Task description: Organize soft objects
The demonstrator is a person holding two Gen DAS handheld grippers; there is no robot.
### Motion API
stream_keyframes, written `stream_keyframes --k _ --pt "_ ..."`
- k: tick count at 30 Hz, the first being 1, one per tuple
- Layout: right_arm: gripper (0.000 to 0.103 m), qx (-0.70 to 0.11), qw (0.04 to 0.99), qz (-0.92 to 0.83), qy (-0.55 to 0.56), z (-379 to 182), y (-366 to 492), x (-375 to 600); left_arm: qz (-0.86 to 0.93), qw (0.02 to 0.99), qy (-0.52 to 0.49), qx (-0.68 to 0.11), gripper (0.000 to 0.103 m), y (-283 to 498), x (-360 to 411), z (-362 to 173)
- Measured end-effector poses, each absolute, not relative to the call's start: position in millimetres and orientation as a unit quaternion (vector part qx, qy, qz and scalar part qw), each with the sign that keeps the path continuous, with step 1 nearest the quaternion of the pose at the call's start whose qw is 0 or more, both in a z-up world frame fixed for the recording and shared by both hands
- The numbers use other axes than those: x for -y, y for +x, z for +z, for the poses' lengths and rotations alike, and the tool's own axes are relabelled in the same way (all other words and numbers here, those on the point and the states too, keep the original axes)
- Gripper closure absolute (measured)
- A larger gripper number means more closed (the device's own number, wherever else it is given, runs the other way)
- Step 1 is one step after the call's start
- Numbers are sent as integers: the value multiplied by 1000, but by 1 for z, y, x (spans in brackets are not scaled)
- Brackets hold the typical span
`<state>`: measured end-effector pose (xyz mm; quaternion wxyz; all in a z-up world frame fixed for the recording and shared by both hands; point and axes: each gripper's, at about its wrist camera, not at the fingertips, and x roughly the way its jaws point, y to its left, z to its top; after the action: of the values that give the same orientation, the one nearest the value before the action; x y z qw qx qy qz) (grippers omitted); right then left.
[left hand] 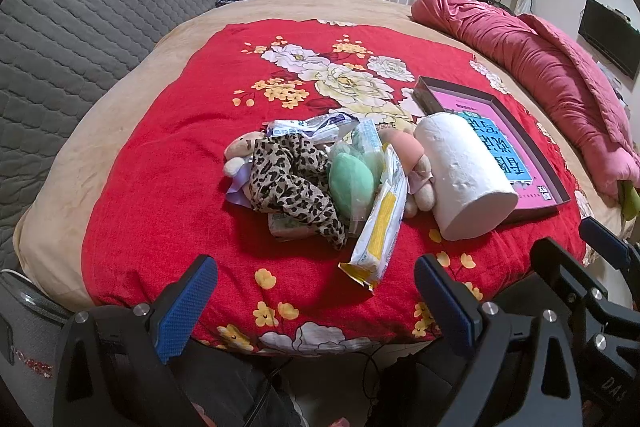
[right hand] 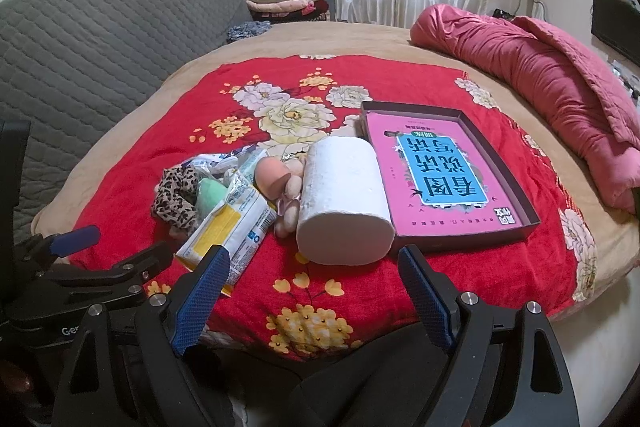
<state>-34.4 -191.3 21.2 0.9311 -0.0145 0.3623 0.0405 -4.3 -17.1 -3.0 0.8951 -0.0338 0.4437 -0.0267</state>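
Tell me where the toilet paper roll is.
The toilet paper roll lies on its side on the red blanket, at the right end of the pile, between the plush toy on its left and the pink box on its right.

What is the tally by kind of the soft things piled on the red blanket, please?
Paper rolls: 1, white paper roll
Sealed packets: 3, yellow packet, green packet, top packet
Sponges: 2, green sponge, pink sponge
Plush toys: 2, left plush, right plush
Cloths: 1, leopard cloth
Total: 9
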Motion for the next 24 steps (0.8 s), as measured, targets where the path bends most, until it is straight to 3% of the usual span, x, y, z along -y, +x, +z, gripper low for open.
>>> stream_keyframes --k 24 --pt "16 -373 925 70 -27 14 -29 177 -20 881 -124 -456 4 15 -33 -12"
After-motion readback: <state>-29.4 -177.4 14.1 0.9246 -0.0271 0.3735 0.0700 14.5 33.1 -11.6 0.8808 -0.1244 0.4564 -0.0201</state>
